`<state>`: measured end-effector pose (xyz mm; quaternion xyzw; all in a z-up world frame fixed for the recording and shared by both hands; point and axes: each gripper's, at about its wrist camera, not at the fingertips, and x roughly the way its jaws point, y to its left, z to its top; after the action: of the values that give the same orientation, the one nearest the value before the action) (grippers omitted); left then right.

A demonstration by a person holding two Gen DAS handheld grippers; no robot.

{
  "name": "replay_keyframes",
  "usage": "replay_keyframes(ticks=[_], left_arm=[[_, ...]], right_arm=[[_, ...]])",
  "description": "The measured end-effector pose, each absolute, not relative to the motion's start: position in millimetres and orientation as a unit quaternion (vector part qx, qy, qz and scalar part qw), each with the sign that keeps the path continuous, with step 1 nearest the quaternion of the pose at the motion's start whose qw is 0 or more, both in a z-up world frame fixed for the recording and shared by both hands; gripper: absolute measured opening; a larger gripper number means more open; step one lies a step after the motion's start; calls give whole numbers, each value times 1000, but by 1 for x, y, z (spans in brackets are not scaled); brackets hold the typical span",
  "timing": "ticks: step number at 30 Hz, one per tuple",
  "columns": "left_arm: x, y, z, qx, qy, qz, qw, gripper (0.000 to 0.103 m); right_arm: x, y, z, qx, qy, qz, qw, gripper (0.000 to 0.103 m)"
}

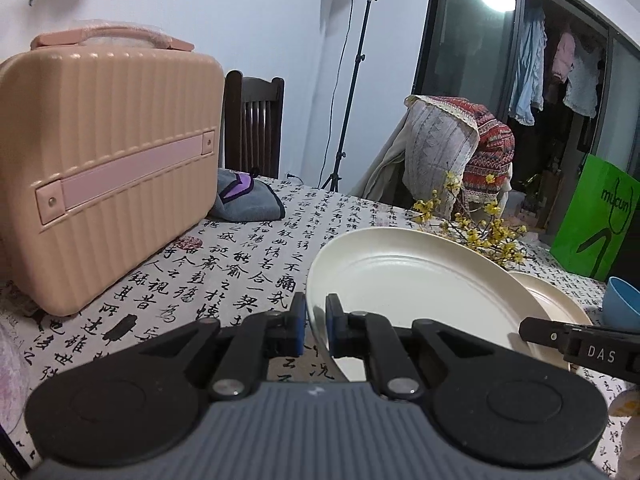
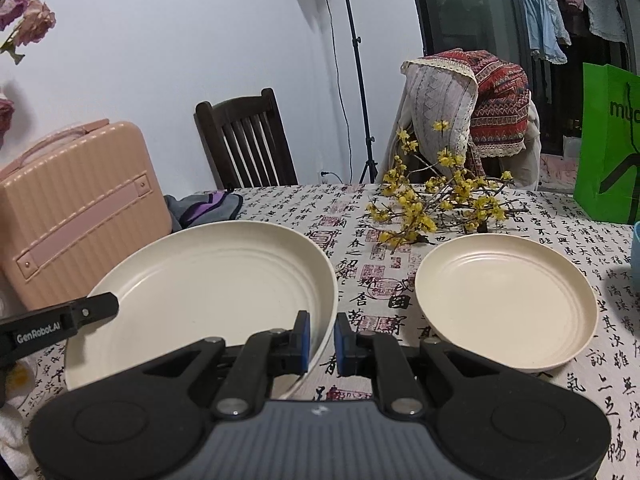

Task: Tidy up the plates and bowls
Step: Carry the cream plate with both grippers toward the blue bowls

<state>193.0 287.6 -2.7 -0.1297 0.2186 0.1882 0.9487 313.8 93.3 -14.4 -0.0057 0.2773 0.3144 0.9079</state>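
Note:
A large cream plate [image 1: 412, 284] [image 2: 212, 292] is held tilted above the table by both grippers. My left gripper [image 1: 316, 322] is shut on its left rim. My right gripper [image 2: 321, 338] is shut on its right rim. Each gripper shows in the other's view, the right one [image 1: 576, 346] at the plate's far edge and the left one [image 2: 60, 322] at its left edge. A smaller cream plate [image 2: 506, 300] [image 1: 556, 300] lies flat on the table to the right. A blue bowl [image 1: 622, 306] [image 2: 636, 244] stands further right, partly cut off.
A pink ribbed case [image 1: 104, 172] [image 2: 76, 208] stands at the left. A grey-purple cloth [image 1: 248, 198] lies behind it. Yellow flower branches [image 2: 436, 204] lie behind the plates. A green bag [image 2: 608, 148] stands at the back right. Chairs stand beyond the calligraphy-print tablecloth [image 1: 240, 264].

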Motion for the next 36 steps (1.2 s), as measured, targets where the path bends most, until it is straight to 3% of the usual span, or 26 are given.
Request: replay_keyframes(ticks=[36], left_arm=[[122, 234, 26, -110, 182, 175, 961, 11]], right_arm=[[239, 33, 10, 19, 239, 309, 920, 12]])
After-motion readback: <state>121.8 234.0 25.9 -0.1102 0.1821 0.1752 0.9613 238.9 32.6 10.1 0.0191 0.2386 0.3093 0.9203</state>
